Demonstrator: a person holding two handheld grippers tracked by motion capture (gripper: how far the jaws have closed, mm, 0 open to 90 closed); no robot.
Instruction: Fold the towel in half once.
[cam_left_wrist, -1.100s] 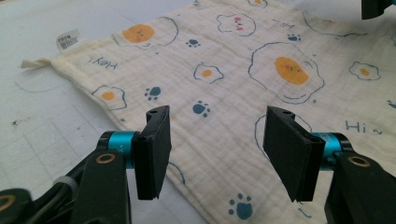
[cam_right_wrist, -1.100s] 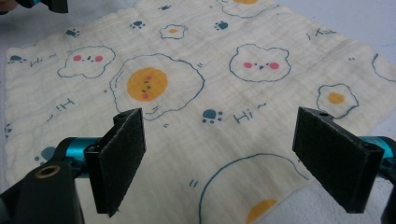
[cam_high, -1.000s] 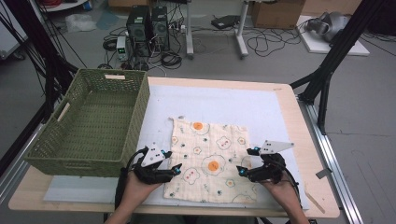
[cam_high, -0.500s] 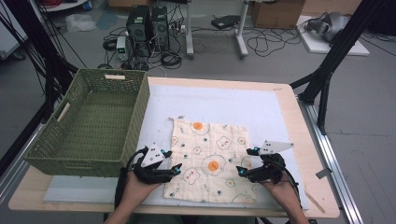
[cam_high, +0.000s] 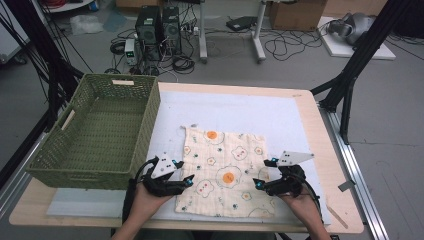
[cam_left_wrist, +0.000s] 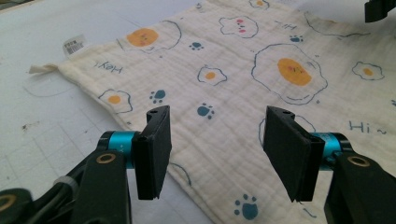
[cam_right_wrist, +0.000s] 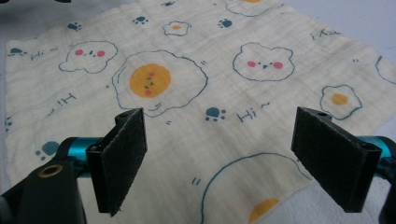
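Observation:
A cream cloth (cam_high: 225, 172) printed with fried eggs, paws and bear faces lies flat on the white mat. My left gripper (cam_high: 183, 172) rests at the cloth's left edge near the front, with its jaws open and pointing toward the cloth. In the left gripper view the left gripper (cam_left_wrist: 218, 116) has nothing between its pads, and the cloth (cam_left_wrist: 224, 79) spreads out beyond them. My right gripper (cam_high: 261, 173) sits at the cloth's right side, open and facing left. In the right gripper view the right gripper (cam_right_wrist: 223, 119) stands wide over the cloth (cam_right_wrist: 196, 70), gripping nothing.
A green woven basket (cam_high: 150, 115) stands empty at the table's left, close to my left hand. The white mat (cam_high: 250, 107) covers most of the wooden table (cam_high: 312, 120). Cables, computer cases and stand legs are on the floor behind the table.

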